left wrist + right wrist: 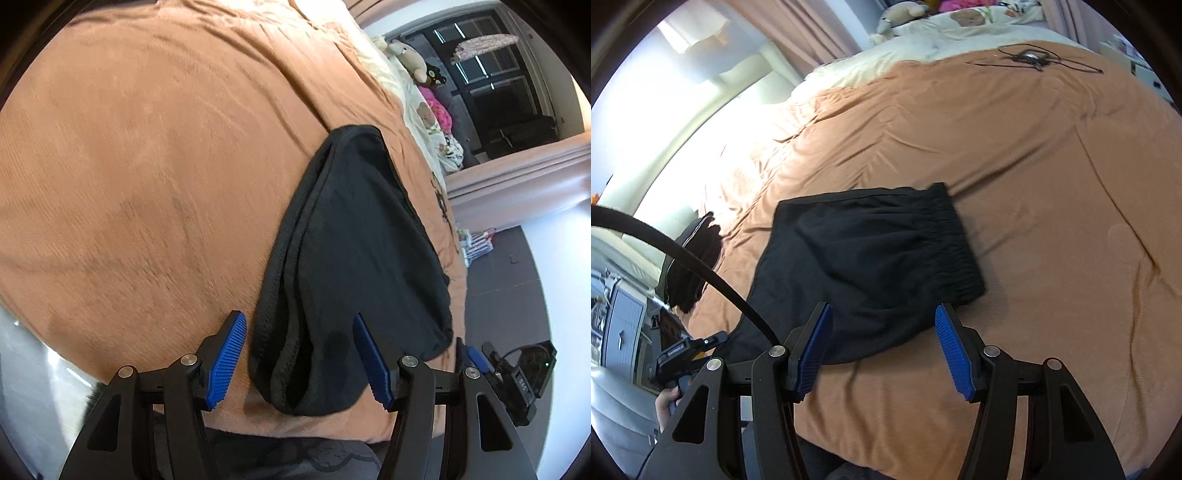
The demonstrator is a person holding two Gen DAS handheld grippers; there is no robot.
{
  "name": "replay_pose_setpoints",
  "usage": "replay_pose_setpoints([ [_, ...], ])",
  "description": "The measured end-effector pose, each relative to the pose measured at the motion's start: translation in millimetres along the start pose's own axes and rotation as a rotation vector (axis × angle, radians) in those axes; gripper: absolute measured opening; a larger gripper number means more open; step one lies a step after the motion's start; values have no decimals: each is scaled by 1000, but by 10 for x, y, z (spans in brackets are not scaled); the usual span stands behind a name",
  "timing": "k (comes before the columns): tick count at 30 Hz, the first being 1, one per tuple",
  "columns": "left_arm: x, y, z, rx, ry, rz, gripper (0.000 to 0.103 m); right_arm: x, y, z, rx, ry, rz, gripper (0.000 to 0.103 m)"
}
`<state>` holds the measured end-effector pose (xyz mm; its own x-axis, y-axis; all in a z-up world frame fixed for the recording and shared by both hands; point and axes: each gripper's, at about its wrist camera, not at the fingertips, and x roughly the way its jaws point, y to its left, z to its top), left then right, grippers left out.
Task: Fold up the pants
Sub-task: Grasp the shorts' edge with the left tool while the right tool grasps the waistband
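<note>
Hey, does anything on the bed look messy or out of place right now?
Mostly tidy: the black pants lie folded on the orange blanket. Only a tangled black cable sprawls near the bed's far end.

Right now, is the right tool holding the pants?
No, the right tool is open, with the black pants lying flat on the bed between its fingers.

I see pants (864,269) flat on the blanket (1052,192), near its front edge, pillows (960,22) far behind, cable (1034,59) behind too
</note>
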<state>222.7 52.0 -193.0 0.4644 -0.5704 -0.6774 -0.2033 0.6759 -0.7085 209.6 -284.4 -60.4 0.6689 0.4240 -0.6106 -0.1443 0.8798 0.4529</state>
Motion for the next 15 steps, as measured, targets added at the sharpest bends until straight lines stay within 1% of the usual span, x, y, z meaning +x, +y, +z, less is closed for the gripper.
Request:
replay_pose_setpoints([
  [1, 9, 5, -27, -2, 11, -15, 59, 5, 20, 1, -7, 4, 3, 56],
  [2, 25, -2, -48, 6, 21, -18, 43, 27, 68, -3, -13, 8, 6, 56],
  [3, 47, -10, -66, 14, 36, -14, 32, 81, 126, -15, -18, 13, 10, 56],
  [4, 83, 5, -88, 10, 56, -10, 17, 64, 128, -2, -20, 18, 13, 56],
  [5, 88, 30, -103, 0, 59, -13, 10, 124, 182, -13, -24, 25, 18, 56],
  [7, 33, 66, -126, -6, 34, -21, 7, 178, 257, -15, -31, 37, 23, 56],
  [10, -68, 110, -141, -25, 7, -21, 6, 315, 397, -33, -50, 59, 32, 56],
  [15, -95, 135, -164, -28, 15, -30, 6, 594, 627, -85, -86, 89, 42, 56],
])
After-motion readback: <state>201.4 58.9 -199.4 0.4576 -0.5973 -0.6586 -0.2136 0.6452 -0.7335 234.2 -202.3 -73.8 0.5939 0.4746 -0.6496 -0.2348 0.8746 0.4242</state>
